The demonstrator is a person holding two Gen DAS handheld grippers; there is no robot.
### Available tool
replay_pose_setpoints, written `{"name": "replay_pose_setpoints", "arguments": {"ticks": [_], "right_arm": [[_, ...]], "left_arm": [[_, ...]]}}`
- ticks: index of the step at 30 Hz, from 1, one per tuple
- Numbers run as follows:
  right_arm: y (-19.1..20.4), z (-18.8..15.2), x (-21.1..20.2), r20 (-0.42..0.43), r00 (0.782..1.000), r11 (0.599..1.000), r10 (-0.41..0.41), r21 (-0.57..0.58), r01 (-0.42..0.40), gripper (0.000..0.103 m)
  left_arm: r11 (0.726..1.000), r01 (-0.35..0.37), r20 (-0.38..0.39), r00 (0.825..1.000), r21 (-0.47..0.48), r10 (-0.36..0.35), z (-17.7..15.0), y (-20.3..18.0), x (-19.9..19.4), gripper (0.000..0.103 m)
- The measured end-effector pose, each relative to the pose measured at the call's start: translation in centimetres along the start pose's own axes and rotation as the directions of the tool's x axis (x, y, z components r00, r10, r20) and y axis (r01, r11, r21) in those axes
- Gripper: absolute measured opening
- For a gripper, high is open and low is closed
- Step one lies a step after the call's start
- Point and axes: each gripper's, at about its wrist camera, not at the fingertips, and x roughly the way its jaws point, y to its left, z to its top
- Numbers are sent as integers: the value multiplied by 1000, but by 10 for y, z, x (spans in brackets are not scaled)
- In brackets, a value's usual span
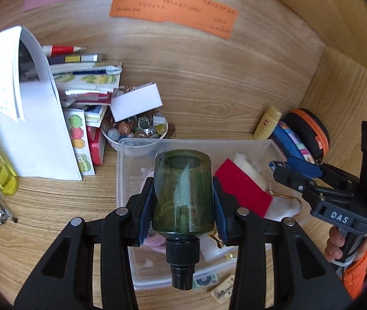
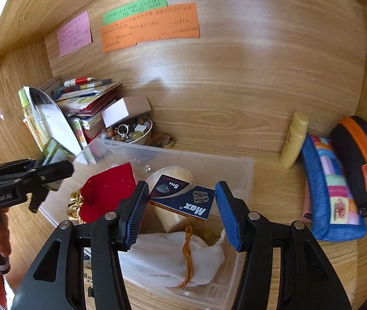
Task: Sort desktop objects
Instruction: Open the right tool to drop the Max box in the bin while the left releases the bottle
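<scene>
My left gripper (image 1: 183,201) is shut on a green glass bottle (image 1: 183,193) with a black cap, held over the clear plastic bin (image 1: 196,144). It shows from the side in the right wrist view (image 2: 51,170). My right gripper (image 2: 182,206) is open over the same bin (image 2: 245,168). A small blue "Max" razor-blade box (image 2: 182,199) lies between its pads, touching the left pad; a gap shows at the right pad. In the bin lie a red pouch (image 2: 108,193), a white drawstring bag (image 2: 173,258) and a cream roll (image 2: 173,222).
A bowl of beads (image 1: 136,129), a stack of booklets (image 1: 87,82) and white papers (image 1: 28,129) stand at the left. A yellow tube (image 2: 294,139), a striped blue pouch (image 2: 330,188) and a black-orange case (image 2: 361,160) lie at the right. An eraser (image 1: 223,290) lies in front of the bin.
</scene>
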Motion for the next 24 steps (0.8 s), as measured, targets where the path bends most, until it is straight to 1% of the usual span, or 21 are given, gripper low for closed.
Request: {"name": "replay_pose_setpoints", "arguments": {"ticks": [4, 8, 11, 14, 17, 19, 21, 24], "right_arm": [[-1, -4, 10, -33, 999, 1000, -11, -4, 11, 50], [-1, -6, 14, -43, 999, 1000, -12, -11, 12, 50], [0, -7, 16, -45, 999, 1000, -23, -21, 22, 50], [1, -7, 17, -54, 998, 1000, -20, -21, 19, 50], [3, -7, 18, -65, 998, 1000, 8, -20, -9, 50], [7, -7, 18, -67, 998, 999, 4, -35, -7, 50], [9, -7, 18, -71, 997, 999, 4, -45, -7, 50], [13, -7, 17, -76, 997, 998, 7, -58, -12, 53]], "left_arm": [[1000, 0, -26, 1000, -3, 0, -2, 1, 14, 41], [1000, 0, -49, 999, -8, -1, -3, 2, 25, 41], [1000, -19, -62, 998, 6, 19, -4, 1, 32, 41], [1000, -25, -62, 998, 7, 26, -5, 0, 33, 41], [1000, -24, -63, 998, 5, 25, -5, 0, 31, 41], [1000, -23, -65, 998, 3, 23, -5, 1, 30, 41], [1000, -27, -58, 998, 2, 27, -4, 1, 28, 48], [1000, -27, -40, 999, 12, 27, -3, -1, 21, 51]]}}
